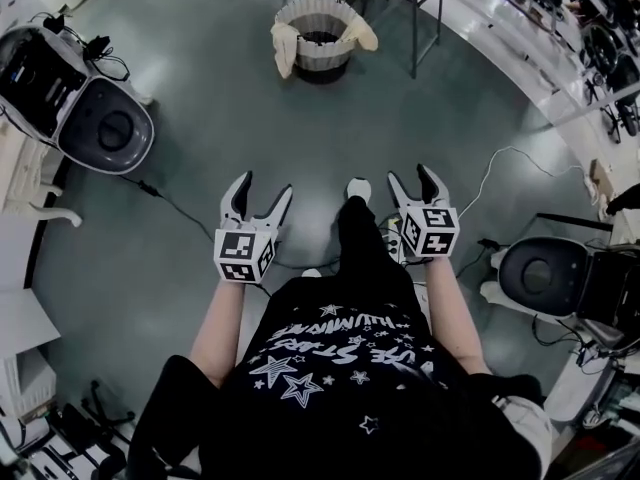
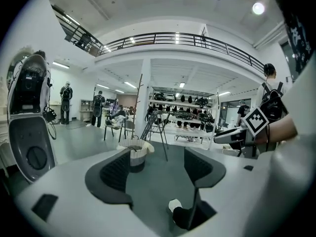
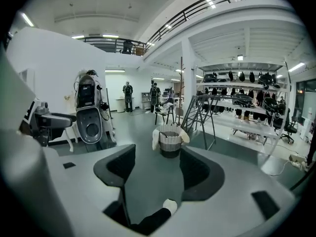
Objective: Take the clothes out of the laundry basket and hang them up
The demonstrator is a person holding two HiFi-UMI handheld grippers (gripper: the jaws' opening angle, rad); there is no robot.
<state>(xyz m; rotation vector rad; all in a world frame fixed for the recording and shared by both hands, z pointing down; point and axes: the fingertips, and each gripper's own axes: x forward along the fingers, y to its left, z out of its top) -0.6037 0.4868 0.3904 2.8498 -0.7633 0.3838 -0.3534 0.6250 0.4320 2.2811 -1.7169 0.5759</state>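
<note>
laundry basket [image 1: 320, 36] stands on the grey floor [image 1: 220, 128], with pale clothes [image 1: 284, 48] draped over its rim on both sides. well short of the basket, both tools hang side by side in front of the person. left tool [image 1: 265, 190]: jaws spread wide, nothing gripped, just floor and the far-off basket showing through the gap. right tool [image 1: 412, 176]: wide apart too, empty, pointed at the basket. a metal rack [image 1: 415, 13] stands just beside the basket. the person's white-toed shoe [image 1: 357, 188] sits between the tools, well apart from the basket.
</note>
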